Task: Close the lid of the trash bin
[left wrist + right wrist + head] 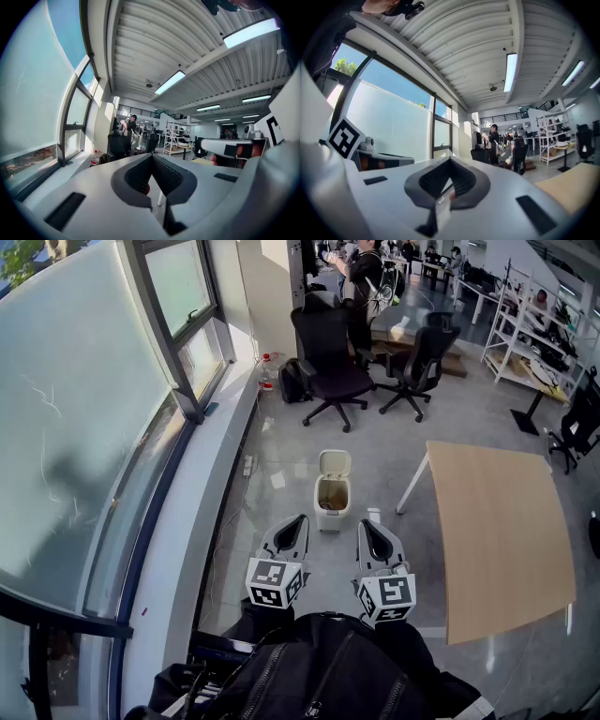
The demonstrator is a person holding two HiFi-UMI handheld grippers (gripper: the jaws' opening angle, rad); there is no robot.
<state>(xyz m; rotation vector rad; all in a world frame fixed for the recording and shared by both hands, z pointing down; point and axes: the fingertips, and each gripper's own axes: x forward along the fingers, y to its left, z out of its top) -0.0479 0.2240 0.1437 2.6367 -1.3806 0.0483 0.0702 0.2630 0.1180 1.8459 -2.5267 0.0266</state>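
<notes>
Trash bin [332, 497] stands upright on the floor [450, 413], long axis vertical, lid [335, 462] open at its far side (away from the person [328, 671]); left claw [300, 521] and right claw [365, 526], both closed empty, hover near it.

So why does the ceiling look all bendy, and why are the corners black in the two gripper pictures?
Left gripper view: the wide-angle lens curves the ceiling light and leaves black corners. Right gripper view: the same curving, and the big window glows very bright. Head view: sun makes bright patches on the floor beside the trash bin.
</notes>
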